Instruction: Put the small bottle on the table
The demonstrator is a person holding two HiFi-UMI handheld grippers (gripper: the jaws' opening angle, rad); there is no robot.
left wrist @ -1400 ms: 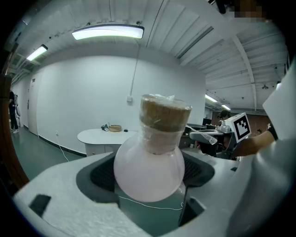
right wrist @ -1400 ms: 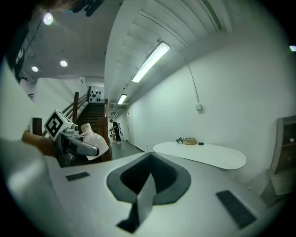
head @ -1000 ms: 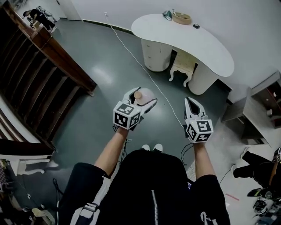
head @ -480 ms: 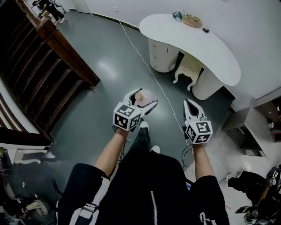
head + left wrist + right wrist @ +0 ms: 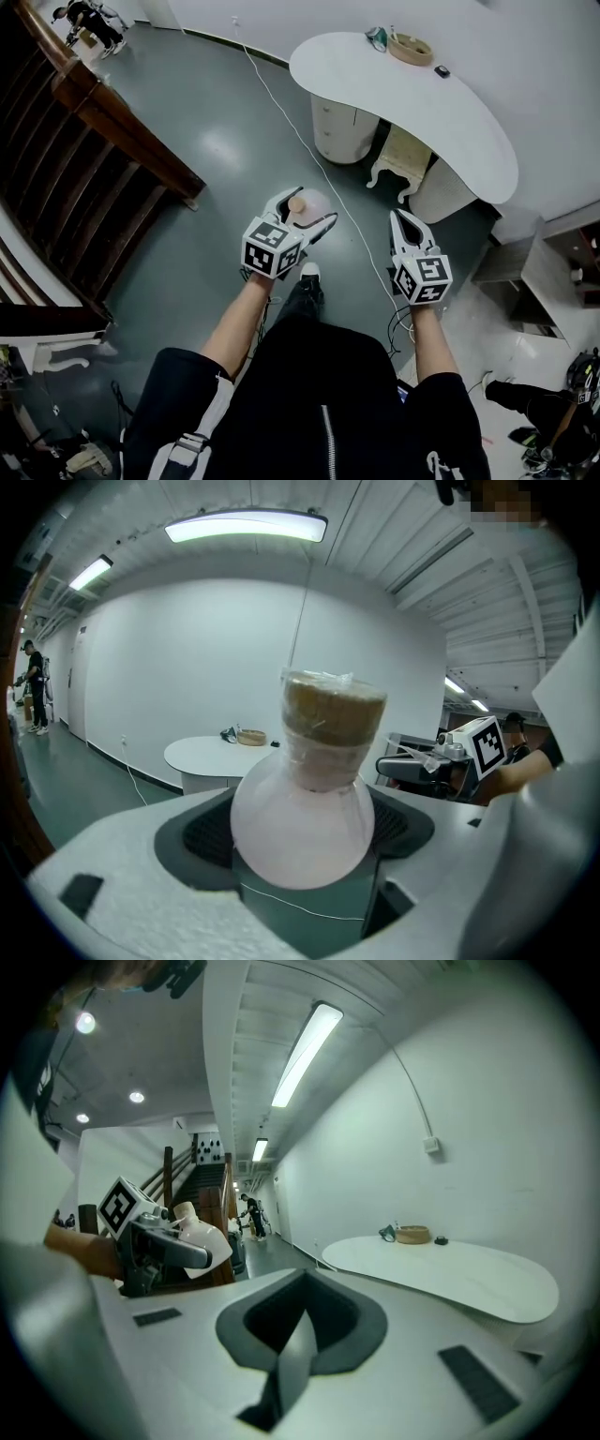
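A small round pale-pink bottle (image 5: 306, 205) with a cork stopper sits upright between the jaws of my left gripper (image 5: 302, 208), which is shut on it. In the left gripper view the bottle (image 5: 304, 808) fills the middle, gripped at its belly. My right gripper (image 5: 405, 223) is held at the same height to the right, shut with nothing in it; its jaws (image 5: 292, 1335) meet in the right gripper view. The white curved table (image 5: 412, 103) stands ahead on the grey-green floor, also seen as the table (image 5: 211, 753) and the table (image 5: 450, 1274).
On the table's far end lie a woven bowl (image 5: 411, 47), a dark-green item (image 5: 377, 36) and a small black object (image 5: 442, 70). A stool (image 5: 403, 159) stands under the table. A white cable (image 5: 300, 141) runs across the floor. A dark wooden staircase (image 5: 84, 169) is at left, grey shelving (image 5: 553, 272) at right.
The view has shifted as the person steps forward; a shoe now shows below the left gripper. Both grippers keep their pose, the bottle still held.
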